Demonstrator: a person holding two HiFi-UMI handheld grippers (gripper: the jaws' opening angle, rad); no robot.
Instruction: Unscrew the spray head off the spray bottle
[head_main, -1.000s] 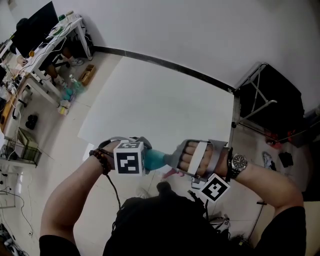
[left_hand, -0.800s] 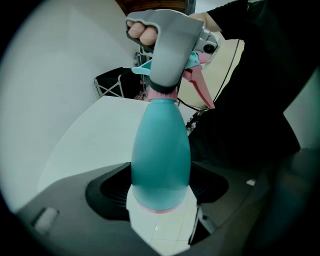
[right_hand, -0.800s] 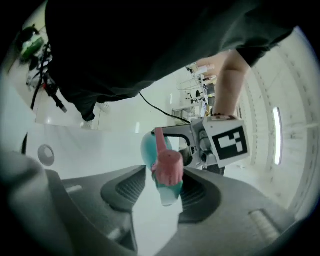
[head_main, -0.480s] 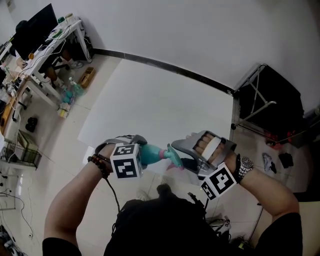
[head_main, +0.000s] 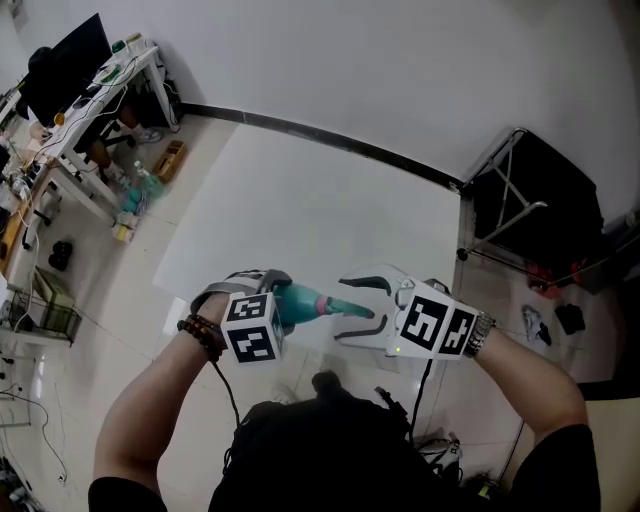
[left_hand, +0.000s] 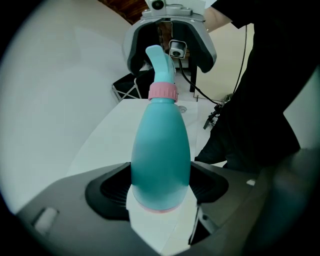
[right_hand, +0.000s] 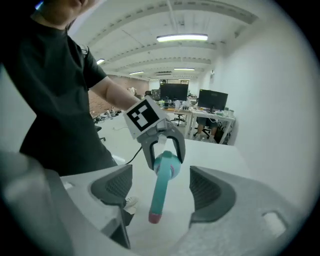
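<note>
Left claw (left_hand: 160, 186) is clamped on the fat lower end of the teal plastic spray bottle (left_hand: 160, 145), holding it up in the air with the neck aimed at my other hand. Teal spray head (left_hand: 161, 62) and its pink ribbed collar (left_hand: 163, 92) sit on that neck with no gap showing, so I'd say the head isn't off yet. Right claw (right_hand: 160, 192): jaws have just been opening and stand wide apart, the head's tip poking in between them, touching neither pad. Looks like a re-grip between twists, with more turns of the collar to go. White tabletop (head_main: 300, 200) lies below us.
</note>
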